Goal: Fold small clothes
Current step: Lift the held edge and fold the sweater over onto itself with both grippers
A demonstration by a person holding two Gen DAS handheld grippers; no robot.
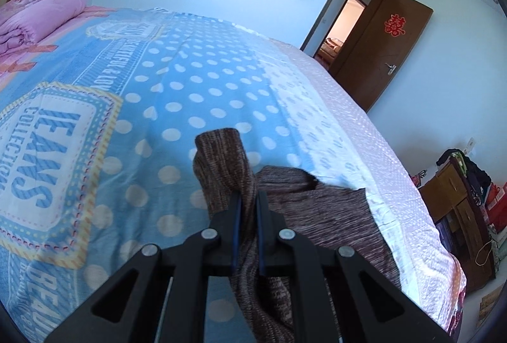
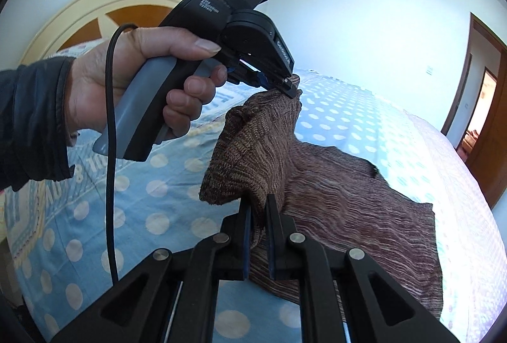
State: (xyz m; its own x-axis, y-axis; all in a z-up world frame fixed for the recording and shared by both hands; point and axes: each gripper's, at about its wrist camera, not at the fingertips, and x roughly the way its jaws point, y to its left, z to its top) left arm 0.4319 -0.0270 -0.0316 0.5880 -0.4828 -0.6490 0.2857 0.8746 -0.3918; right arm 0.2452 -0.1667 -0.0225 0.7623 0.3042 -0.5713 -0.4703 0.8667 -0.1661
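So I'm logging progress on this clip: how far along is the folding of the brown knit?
Early stage. Done: both tongs have gripped the brown knit garment; the left tongs pinch one edge and the right tongs another, lifting that side off the bed. In hand: carrying the raised edge. Left: no finished fold shows, and most of the cloth lies spread and rumpled, needing laying over and flattening.

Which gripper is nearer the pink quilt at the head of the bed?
Probably left. The left gripper, clamping the brown garment, faces the pink quilt; the right gripper grips the same garment nearer the foot.
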